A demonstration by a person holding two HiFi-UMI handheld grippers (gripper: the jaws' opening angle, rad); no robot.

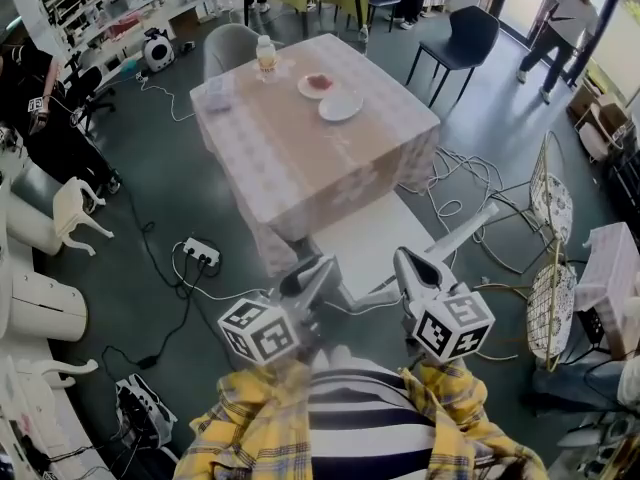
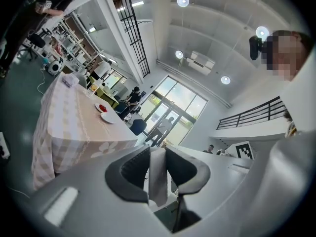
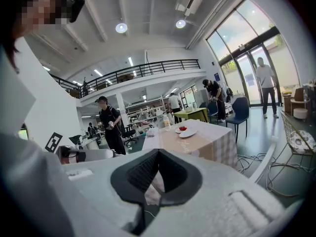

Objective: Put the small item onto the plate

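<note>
Far ahead stands a table [image 1: 300, 158] with a checked cloth. On its far side lies an empty white plate [image 1: 340, 107], and beside it a second plate [image 1: 307, 90] that carries a small red item [image 1: 319, 82]. Both plates also show in the left gripper view, the empty plate [image 2: 108, 117] and the red item [image 2: 102, 107], and in the right gripper view as the red item [image 3: 183, 128]. My left gripper [image 1: 325, 265] and right gripper [image 1: 405, 258] are held close to my body, well short of the table. The left gripper [image 2: 157, 149] stands slightly open and holds nothing. The right gripper [image 3: 158, 152] is shut and empty.
A bottle [image 1: 266, 56] stands at the table's far edge. A white bench [image 1: 370, 233] sits between me and the table. A power strip [image 1: 200, 254] and cables lie on the floor. A dark chair [image 1: 465, 38] and wire chairs [image 1: 550, 208] stand to the right, with people around.
</note>
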